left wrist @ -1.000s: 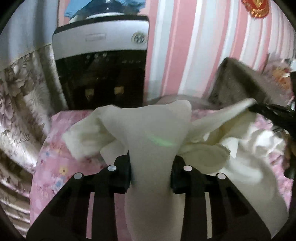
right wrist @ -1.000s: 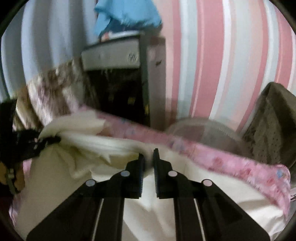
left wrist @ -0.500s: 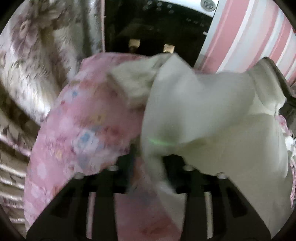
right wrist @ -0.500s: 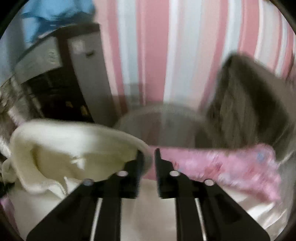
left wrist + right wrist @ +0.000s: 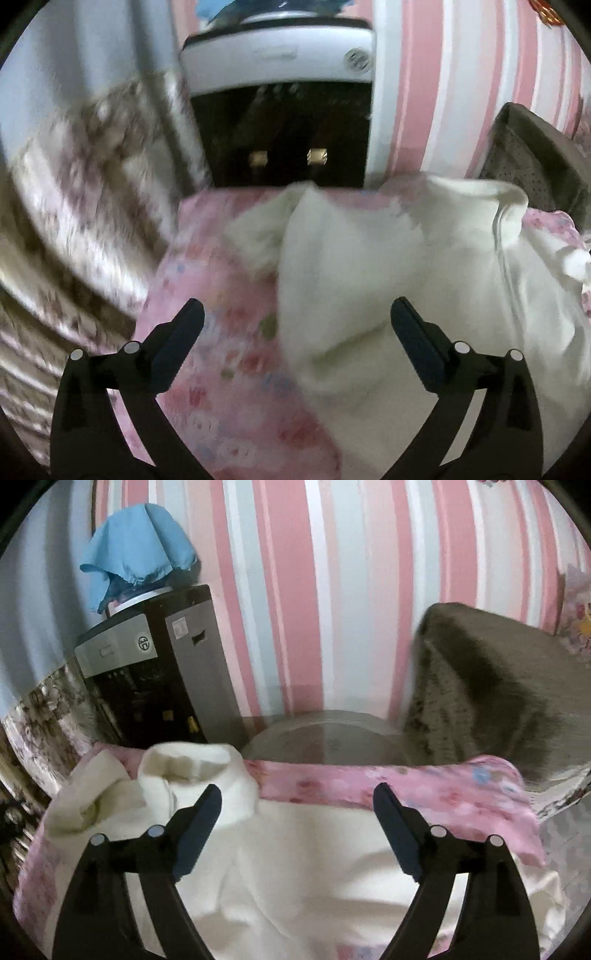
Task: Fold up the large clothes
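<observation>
Your left-wrist view gives you the water dispenser [image 5: 280, 110] head-on, its dark recess with two small taps right behind the far edge of the pink floral sheet [image 5: 221, 350], and a floral curtain [image 5: 74, 206] smeared by blur to the left of it; the right-wrist view alone shows you the dispenser's grey side panel, the blue cloth [image 5: 138, 544] draped on top of it, a round greyish lid-like surface [image 5: 325, 738] to its right, and the grey-brown cushion [image 5: 487, 686] further right against the striped wall. The cream garment [image 5: 388, 280] lies on the sheet in front of the dispenser: from the left gripper you see a folded flap and a fuzzy cuff reaching toward the dispenser, from the right gripper its rolled collar [image 5: 192, 775] just below the dispenser's base. Your left gripper [image 5: 295, 314] has its fingers spread very wide and still opening; the garment's flap sits between them, but neither pad presses it. Your right gripper [image 5: 297, 805] is likewise spread and opening, hovering over the garment's flat body, with the collar just beside its left finger [image 5: 195, 830] and nothing pinched.
</observation>
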